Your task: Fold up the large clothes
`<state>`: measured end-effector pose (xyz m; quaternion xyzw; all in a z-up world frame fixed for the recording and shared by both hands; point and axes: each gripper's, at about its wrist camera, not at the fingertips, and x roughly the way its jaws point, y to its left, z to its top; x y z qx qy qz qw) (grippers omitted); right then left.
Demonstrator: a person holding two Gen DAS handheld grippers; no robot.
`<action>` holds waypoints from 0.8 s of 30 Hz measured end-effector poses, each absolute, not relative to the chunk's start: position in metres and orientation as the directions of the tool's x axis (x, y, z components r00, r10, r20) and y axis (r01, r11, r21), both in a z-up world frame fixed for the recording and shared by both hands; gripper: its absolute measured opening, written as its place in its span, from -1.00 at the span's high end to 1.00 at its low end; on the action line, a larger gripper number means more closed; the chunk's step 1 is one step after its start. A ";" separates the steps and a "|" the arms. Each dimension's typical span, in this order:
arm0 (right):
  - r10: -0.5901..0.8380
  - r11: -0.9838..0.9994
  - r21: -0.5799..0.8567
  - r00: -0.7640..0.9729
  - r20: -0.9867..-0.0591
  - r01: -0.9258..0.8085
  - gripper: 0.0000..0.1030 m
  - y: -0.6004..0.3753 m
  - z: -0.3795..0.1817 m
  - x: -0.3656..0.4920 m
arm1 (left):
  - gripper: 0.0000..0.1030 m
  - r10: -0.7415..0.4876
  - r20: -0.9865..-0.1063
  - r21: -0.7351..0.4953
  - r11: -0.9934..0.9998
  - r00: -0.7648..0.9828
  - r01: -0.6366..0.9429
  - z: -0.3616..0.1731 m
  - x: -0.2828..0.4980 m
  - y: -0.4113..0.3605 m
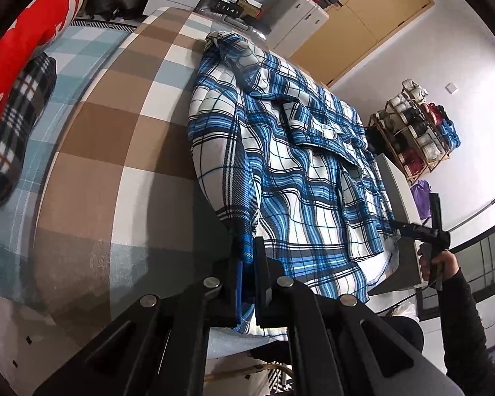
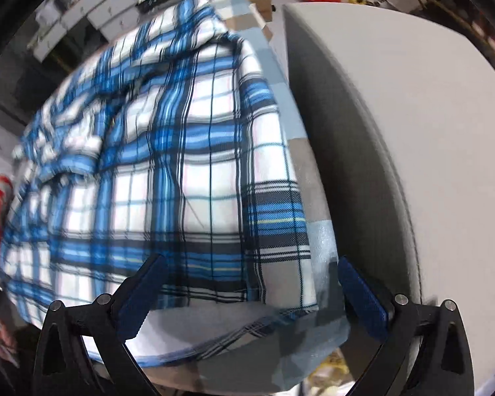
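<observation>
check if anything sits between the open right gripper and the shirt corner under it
Nothing visible does. The right gripper hangs open right over the near corner of the blue plaid shirt, with only clear air between; the grey panel stands off to the side.

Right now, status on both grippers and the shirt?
Left gripper shut on the plaid shirt hem. Right gripper open over the shirt's near corner, nothing pinched. Grey block close beside that corner.
</observation>
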<state>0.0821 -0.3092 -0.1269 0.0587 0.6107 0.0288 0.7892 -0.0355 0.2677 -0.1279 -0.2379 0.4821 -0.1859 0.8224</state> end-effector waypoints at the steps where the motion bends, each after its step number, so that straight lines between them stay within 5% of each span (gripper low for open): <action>1: 0.065 0.997 0.070 0.249 -0.966 0.011 -0.77 -0.304 -0.129 0.080 | 1.00 -0.536 -0.705 -0.572 0.817 0.465 0.074 -0.128 -0.035 0.268; 4: 0.037 0.999 0.030 0.280 -0.959 -0.029 -0.29 -0.295 -0.126 0.075 | 1.00 -0.540 -0.704 -0.577 0.813 0.461 0.070 -0.130 -0.035 0.269; 8: 0.067 0.998 0.058 0.285 -0.956 -0.040 0.69 -0.291 -0.121 0.070 | 1.00 -0.523 -0.717 -0.556 0.828 0.461 0.075 -0.129 -0.035 0.266; 9: 0.104 0.995 0.100 0.280 -0.954 -0.029 0.78 -0.291 -0.120 0.070 | 1.00 -0.520 -0.720 -0.552 0.831 0.460 0.075 -0.129 -0.035 0.266; 15: 0.391 0.906 0.423 0.334 -0.857 0.026 0.82 -0.300 -0.113 0.060 | 0.98 -0.500 -0.745 -0.545 0.838 0.442 0.030 -0.140 -0.027 0.264; 17: 0.447 0.867 0.497 0.368 -0.815 0.047 0.83 -0.306 -0.110 0.058 | 0.81 -0.500 -0.765 -0.543 0.839 0.406 0.011 -0.148 -0.024 0.263; 18: 0.469 0.849 0.525 0.381 -0.797 0.053 0.84 -0.309 -0.109 0.055 | 0.54 -0.508 -0.782 -0.546 0.838 0.361 -0.004 -0.155 -0.022 0.261; 21: 0.387 0.897 0.439 0.376 -0.842 0.059 0.83 -0.310 -0.109 0.059 | 0.13 -0.493 -0.781 -0.528 0.849 0.384 0.018 -0.148 -0.028 0.256; 24: 0.322 0.935 0.353 0.339 -0.884 0.033 0.83 -0.304 -0.118 0.058 | 0.03 -0.459 -0.800 -0.483 0.875 0.387 0.041 -0.143 -0.032 0.249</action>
